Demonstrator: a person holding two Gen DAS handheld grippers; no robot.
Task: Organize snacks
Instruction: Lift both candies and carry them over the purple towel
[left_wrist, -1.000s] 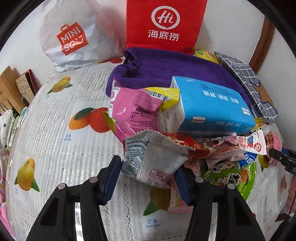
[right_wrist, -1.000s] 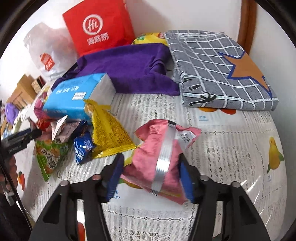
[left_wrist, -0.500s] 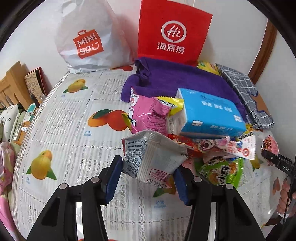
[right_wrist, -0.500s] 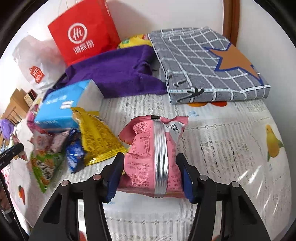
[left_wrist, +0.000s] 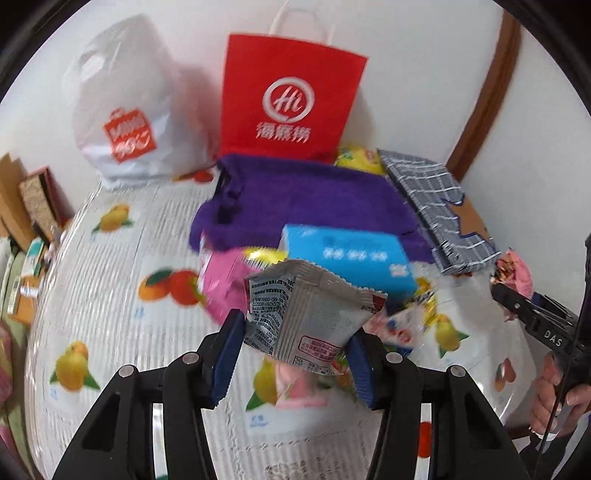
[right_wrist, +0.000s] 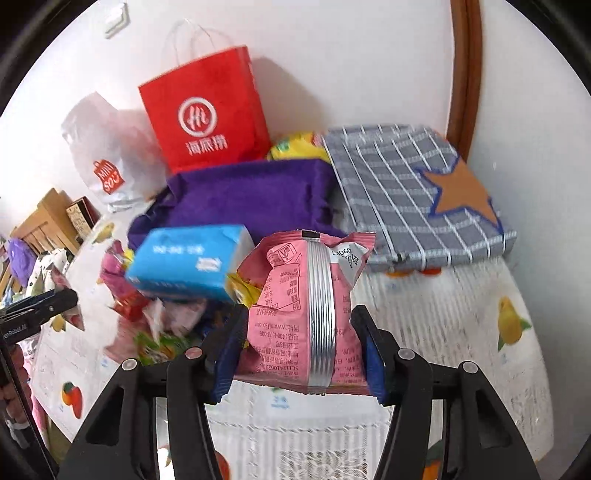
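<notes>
- Left wrist view: my left gripper is clenching a silver snack packet by its two side edges, holding it up off the fruit-print tablecloth, near side of the snack pile.
- Right wrist view: my right gripper is gripping a pink snack bag across its width, back seam facing me, lifted clear of the cloth.
- Both packs are being held in the air, probably so I can carry them away from the heap for sorting.
- The blue tissue pack is sitting on top of the pile, purple cloth behind it, grey plaid cushion far right.
- A red paper bag and a white plastic bag are standing against the far wall, possibly as drop spots; I cannot tell which.
</notes>
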